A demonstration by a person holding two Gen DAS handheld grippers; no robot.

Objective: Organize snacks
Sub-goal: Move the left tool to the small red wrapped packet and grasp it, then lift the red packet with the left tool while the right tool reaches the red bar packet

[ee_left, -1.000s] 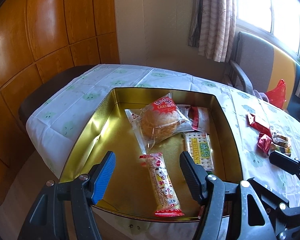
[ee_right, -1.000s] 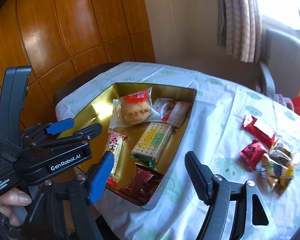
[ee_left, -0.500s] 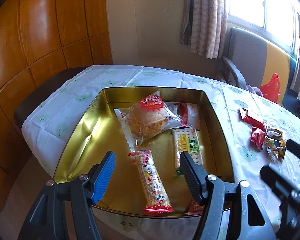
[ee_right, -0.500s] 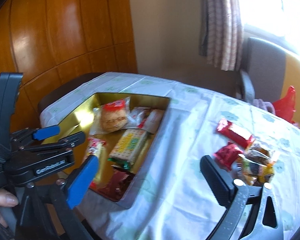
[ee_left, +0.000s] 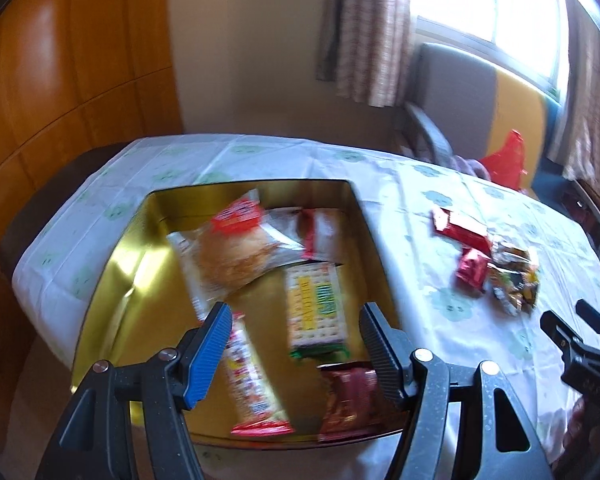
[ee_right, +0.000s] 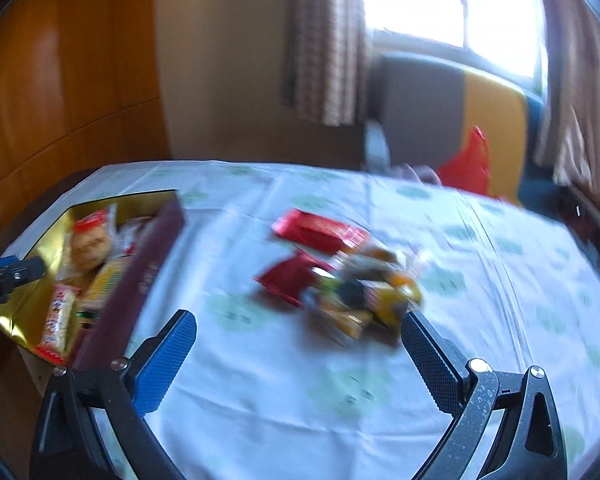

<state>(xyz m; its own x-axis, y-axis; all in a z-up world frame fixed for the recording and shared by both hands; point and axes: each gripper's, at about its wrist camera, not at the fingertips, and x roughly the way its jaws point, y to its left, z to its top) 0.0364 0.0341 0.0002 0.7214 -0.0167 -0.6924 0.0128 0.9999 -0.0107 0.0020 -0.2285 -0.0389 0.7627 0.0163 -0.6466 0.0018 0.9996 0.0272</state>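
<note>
While the gold tin [ee_left: 112, 280] sits at the surface's [ee_right: 260, 360] left edge w/ 6 packs inside, the long sesame bar [ee_left: 252, 380] runs near-to-far. Left hand-held gripper [ee_left: 294, 350] wide, empty, over the tin. Right hand-held gripper [ee_right: 300, 346] just opened fully, empty, now swung toward the loose snack pile [ee_right: 340, 280] mid-surface. Only the right view shows the tin's maroon outer wall.

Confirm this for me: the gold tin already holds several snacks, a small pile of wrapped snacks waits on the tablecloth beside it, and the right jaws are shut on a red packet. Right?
Not quite. The right gripper holds nothing: the right wrist view shows its jaws wide apart over bare tablecloth, short of the pile. The rest stands: the gold tin holds several snacks.
</note>
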